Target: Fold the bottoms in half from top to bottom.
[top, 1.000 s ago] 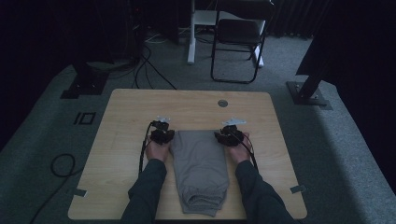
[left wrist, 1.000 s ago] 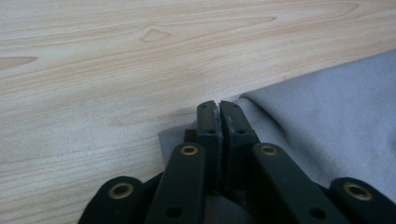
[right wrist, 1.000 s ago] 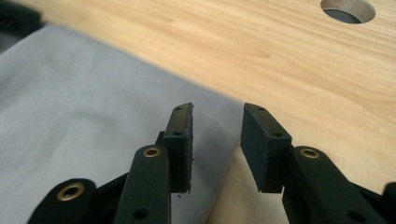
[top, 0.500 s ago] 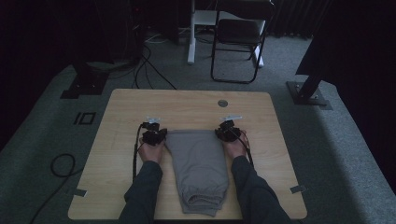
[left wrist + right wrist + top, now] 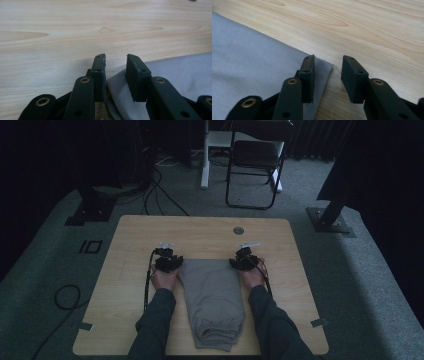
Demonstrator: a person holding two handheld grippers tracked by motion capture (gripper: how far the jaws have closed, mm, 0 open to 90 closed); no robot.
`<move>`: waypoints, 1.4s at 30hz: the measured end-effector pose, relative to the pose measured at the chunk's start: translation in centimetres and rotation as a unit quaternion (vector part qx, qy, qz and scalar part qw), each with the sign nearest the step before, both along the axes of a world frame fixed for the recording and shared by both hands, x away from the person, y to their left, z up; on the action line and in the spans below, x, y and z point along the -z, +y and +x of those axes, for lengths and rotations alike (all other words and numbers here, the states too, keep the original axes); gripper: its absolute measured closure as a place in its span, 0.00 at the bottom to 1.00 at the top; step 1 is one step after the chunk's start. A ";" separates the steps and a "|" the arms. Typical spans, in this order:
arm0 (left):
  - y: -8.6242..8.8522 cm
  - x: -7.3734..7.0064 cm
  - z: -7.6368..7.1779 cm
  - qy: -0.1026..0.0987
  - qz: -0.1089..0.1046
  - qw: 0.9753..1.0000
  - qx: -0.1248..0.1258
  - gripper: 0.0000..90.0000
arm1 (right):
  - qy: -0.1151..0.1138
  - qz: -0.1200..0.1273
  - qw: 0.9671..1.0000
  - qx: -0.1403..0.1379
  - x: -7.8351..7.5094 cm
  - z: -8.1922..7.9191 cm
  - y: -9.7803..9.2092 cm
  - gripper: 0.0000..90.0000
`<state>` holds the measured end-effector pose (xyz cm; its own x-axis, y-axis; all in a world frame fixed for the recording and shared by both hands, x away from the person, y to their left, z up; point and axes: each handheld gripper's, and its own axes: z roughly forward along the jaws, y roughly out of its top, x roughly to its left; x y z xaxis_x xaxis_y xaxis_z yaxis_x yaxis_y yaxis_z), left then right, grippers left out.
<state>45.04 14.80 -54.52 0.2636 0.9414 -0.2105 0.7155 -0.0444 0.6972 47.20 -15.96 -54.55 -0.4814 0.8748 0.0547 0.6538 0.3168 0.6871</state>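
A grey folded garment (image 5: 212, 295) lies lengthwise on the wooden table (image 5: 200, 232), its bunched end toward the front edge. My left gripper (image 5: 170, 260) is at its far left corner and my right gripper (image 5: 243, 260) at its far right corner. In the left gripper view the gripper (image 5: 116, 58) is open, and the cloth corner (image 5: 175, 72) lies in the gap and under the right jaw. In the right gripper view the gripper (image 5: 328, 60) is open too; the cloth corner (image 5: 249, 57) passes under its left jaw and ends in the gap.
A round grommet hole (image 5: 238, 230) sits in the table near its far edge. A black chair (image 5: 255, 160) and a white stand (image 5: 206, 155) are on the floor beyond. Cables (image 5: 65, 295) lie on the floor at the left. Bare wood surrounds the garment.
Both grippers have shifted only slightly at the garment's far corners. The garment lies as before.
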 end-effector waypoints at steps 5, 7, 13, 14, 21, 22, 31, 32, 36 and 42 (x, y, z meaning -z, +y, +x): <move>0.8 -0.7 -0.8 -0.025 0.013 0.999 -0.046 1.00 | 0.001 0.000 1.000 -0.005 0.0 0.1 -0.1 0.68; 1.1 -1.0 -1.0 -0.027 0.012 0.998 -0.054 0.99 | 0.000 -0.001 1.000 -0.008 0.0 0.1 -0.1 0.67; 0.6 -1.3 -1.3 -0.038 0.001 0.999 -0.014 0.75 | 0.004 0.002 1.000 -0.006 -0.3 0.3 -0.1 0.62; 0.4 -1.2 -1.3 -0.034 0.000 0.999 -0.007 0.72 | 0.003 0.008 1.000 -0.006 -0.3 0.3 -0.1 0.60; -0.6 0.2 -1.0 -0.004 0.023 1.000 0.008 0.60 | 0.010 0.021 0.999 -0.021 0.0 0.3 0.2 0.52; -0.6 0.3 -1.0 -0.004 0.022 1.000 0.009 0.59 | 0.010 0.021 0.999 -0.022 0.0 0.3 0.2 0.52; -0.9 0.2 -1.4 -0.001 0.033 0.999 0.037 0.70 | 0.007 0.005 0.999 -0.037 0.0 0.1 0.7 0.68; -0.9 0.2 -1.4 0.002 0.029 0.999 0.042 0.74 | 0.009 0.008 0.999 -0.037 0.0 0.1 0.7 0.71; -0.8 0.2 -1.4 0.012 0.010 0.998 0.055 0.87 | 0.027 0.034 0.998 -0.039 0.0 0.1 0.6 0.88; -1.1 0.1 -1.4 0.010 0.024 0.998 0.056 0.92 | 0.027 0.042 0.998 -0.040 0.0 0.2 0.5 0.94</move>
